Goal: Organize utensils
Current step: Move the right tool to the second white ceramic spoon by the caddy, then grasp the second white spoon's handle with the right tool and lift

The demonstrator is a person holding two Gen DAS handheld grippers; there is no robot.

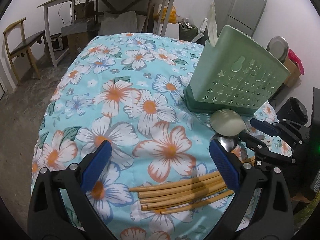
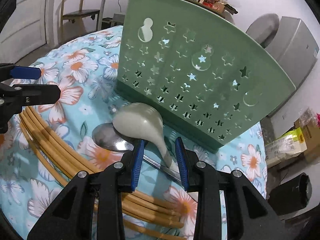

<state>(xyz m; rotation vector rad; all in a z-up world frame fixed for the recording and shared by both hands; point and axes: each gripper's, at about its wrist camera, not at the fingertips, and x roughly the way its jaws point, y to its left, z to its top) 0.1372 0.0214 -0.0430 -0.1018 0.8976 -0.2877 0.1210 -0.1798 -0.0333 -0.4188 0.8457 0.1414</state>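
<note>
R gripper (image 2: 161,160) fingers straddling white spoon (image 2: 140,120) handle, not clenched; L gripper (image 1: 160,164) spread wide over chopsticks (image 1: 180,192), empty.

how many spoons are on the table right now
2. The white ceramic spoon lies bowl-down in front of the green utensil holder, its handle between the right gripper's fingers. The metal spoon lies partly under it. The holder could hide more.

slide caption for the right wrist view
Right claw straddling white ceramic spoon beside perforated green plastic utensil holder.
</note>
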